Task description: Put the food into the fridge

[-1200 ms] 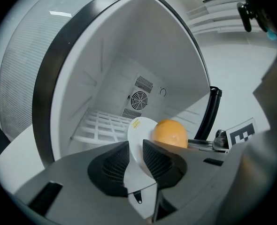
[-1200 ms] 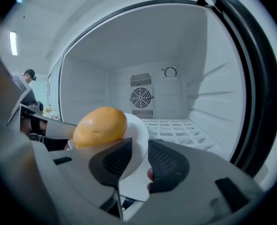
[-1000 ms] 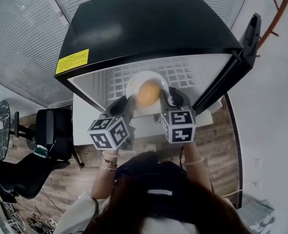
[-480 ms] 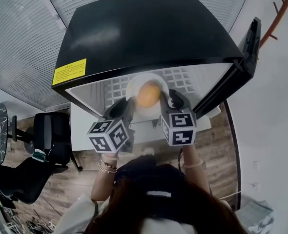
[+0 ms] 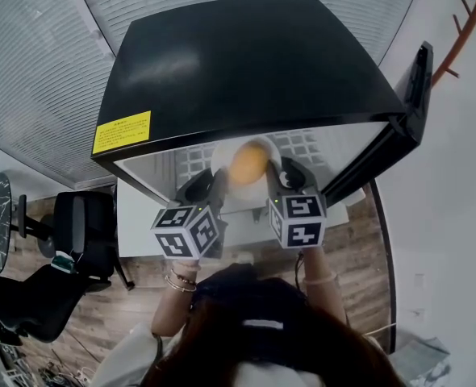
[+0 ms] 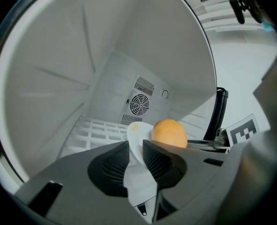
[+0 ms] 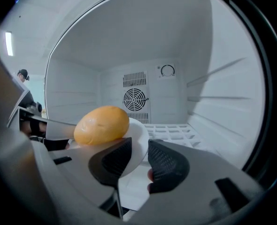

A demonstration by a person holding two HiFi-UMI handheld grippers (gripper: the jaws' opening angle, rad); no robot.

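Fridge (image 5: 246, 63): door open, black top fills upper half of head view. Plate (image 5: 220, 158), white, carries round orange food (image 5: 250, 161). Plate sits at frame centre, just inside fridge mouth, over white wire shelf (image 7: 176, 130). Left gripper (image 6: 135, 146): fingers closed on plate rim, left of food in head view. Right gripper (image 7: 139, 146): fingers opening, plate rim between them, pads close against it; food at left centre of that view. Fan vent (image 7: 135, 98) on back wall.
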